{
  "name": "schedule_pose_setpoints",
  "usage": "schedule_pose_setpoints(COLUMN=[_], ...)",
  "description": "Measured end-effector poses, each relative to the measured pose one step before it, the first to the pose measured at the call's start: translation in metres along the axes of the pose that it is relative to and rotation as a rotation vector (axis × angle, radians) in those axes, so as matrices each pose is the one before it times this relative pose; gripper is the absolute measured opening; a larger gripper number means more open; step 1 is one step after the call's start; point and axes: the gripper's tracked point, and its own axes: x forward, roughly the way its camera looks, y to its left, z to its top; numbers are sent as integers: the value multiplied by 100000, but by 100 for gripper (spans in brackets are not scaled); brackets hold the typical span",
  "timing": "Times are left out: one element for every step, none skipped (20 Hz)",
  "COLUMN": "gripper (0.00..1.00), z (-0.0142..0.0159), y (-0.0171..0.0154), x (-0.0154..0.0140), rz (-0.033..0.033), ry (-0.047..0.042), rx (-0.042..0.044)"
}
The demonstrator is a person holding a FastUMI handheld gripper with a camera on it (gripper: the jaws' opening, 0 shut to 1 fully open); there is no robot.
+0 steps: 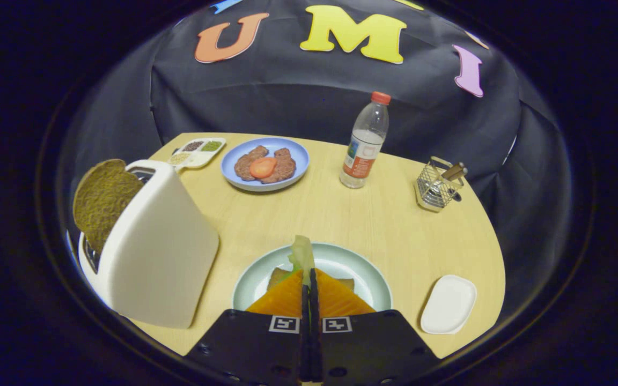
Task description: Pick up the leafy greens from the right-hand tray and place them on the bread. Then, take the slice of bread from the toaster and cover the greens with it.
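Gripper view: gripper (pixel 309 276) points forward and down over the pale green round plate (pixel 365 273), its fingers closed together on the light green leafy greens (pixel 302 252). Brown bread (pixel 278 276) lies on the plate beneath them. A second brown bread slice (pixel 102 199) stands in the white toaster (pixel 153 252). The white oblong tray (pixel 448 304) sits right of the plate.

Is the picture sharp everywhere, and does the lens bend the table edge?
Gripper view: the fisheye curves the table rim strongly; bottle and toaster look sharp; gripper, shut on leafy greens, is slightly soft; lighting even, shadows faint.
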Motion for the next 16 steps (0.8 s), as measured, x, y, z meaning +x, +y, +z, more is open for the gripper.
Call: schedule_pose_setpoints(gripper=[1, 1, 1, 3, 5, 5, 9, 13, 24, 30, 35, 40, 45, 50, 55, 60], z=[-144, -338, -281, -334, 5, 184, 86, 157, 126, 206, 204, 69, 141, 190, 246, 210], y=[-250, -294, -125, -70, -186, -158, -214, -255, -178, -503, -279, -219, -64, -277, -259, -310], x=[592, 599, 388, 339, 132, -20, 21, -404, -216, -89, -358, -568, -642, -905, -863, -852], rz=[-500, -651, -22, -60, -1137, -311, -1358, -865, -801, -1256, -1084, -801, 359, -119, -167, -171], ry=[1047, 1420, 1352, 1342, 240, -359, -774, -1145, -736, -572, -804, -583, -802, -1496, -1649, -1305], rx=[-5, 371, 949, 770, 339, 280, -190, -15, -421, -555, -24, 415, 712, 492, 895, 1697])
